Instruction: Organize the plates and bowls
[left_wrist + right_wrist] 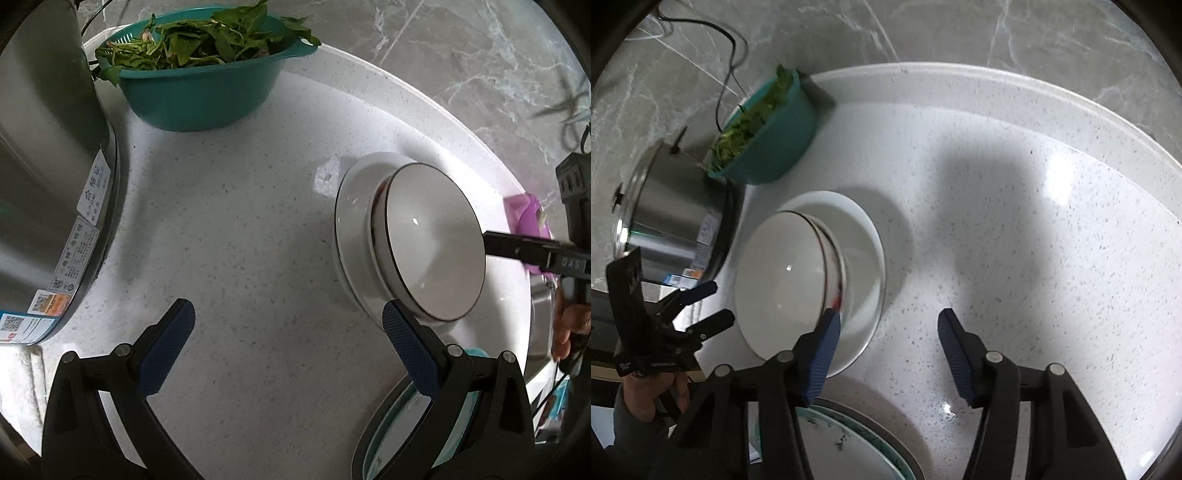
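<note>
Looking along the left gripper point(288, 321), its blue ribbed pads point(170, 343) stand spread wide, released, over a white speckled stone counter point(240, 221). To the right sits a glossy white bowl point(432, 240) with a thin dark rim, nested in another white bowl point(351, 225); the right pad's tip overlaps the bowl's near edge, contact unclear. The right gripper point(498, 243) reaches in from the right to the bowl's rim, its grip not readable here. Far left, a teal plastic colander point(199, 96) holds leafy greens point(207, 40); a brushed steel pot point(48, 155) with paper labels fills the left edge. A teal-rimmed plate point(391, 432) lies near right, partly hidden by the gripper. In the right wrist view, the right gripper point(886, 347) is also parted and holds nothing; its left pad point(823, 354) overlaps the stacked bowls point(790, 284), which sit left of centre on the counter point(1034, 240). Beyond them stand the steel pot point(672, 210) and the colander point(775, 140) of greens. The left gripper point(709, 302), jaws apart, is at the left. The patterned plate point(849, 443) lies at the near edge.
</note>
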